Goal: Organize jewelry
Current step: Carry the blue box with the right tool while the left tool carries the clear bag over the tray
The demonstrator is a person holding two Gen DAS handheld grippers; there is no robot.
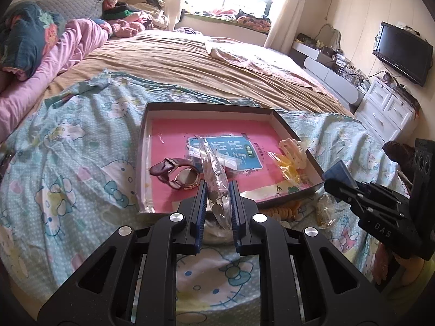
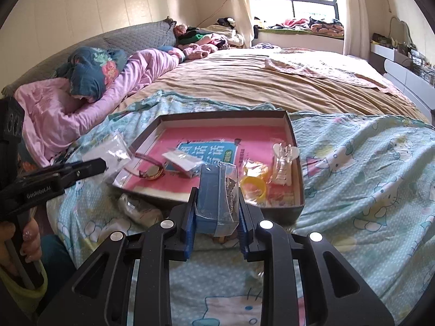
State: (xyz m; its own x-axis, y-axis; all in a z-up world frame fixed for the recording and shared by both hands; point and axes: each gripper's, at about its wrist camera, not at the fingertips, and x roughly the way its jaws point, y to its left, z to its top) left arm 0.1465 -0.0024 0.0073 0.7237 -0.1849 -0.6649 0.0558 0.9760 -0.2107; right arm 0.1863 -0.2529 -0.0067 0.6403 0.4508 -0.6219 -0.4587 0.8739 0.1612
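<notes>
left wrist view: the left gripper (image 1: 218, 190) is seen pinching a clear plastic bag (image 1: 214, 179) of jewelry, held upright between the blue pads at 6 o'clock, over the near wall of the shallow tray (image 1: 282, 125) on the bed (image 1: 190, 65). already inside the tray are a watch (image 1: 176, 172) at 9 o'clock of the bag, a yellow bracelet bag (image 1: 288, 171) and a cream hair claw (image 1: 295, 150) at 3 o'clock. outside the tray, a small bag of gold pieces (image 1: 325, 212) and a beaded string (image 1: 280, 213) are left on the bedding at 4 o'clock. the right gripper (image 1: 337, 182) is seen at 3 o'clock, closed on a blue box (image 1: 338, 172).

right wrist view: the blue box (image 2: 214, 198), in a clear sleeve, is clamped in the right gripper (image 2: 217, 206) just before the tray's (image 2: 296, 135) near wall at 6 o'clock. the left gripper (image 2: 103, 164) enters at 9 o'clock with its bag (image 2: 112, 149) beside the tray's left edge. another bagged item (image 2: 138, 209) lies on the bedding at 8 o'clock.

the task is judged roughly half done: both held items and the loose ones outside are not yet placed.
</notes>
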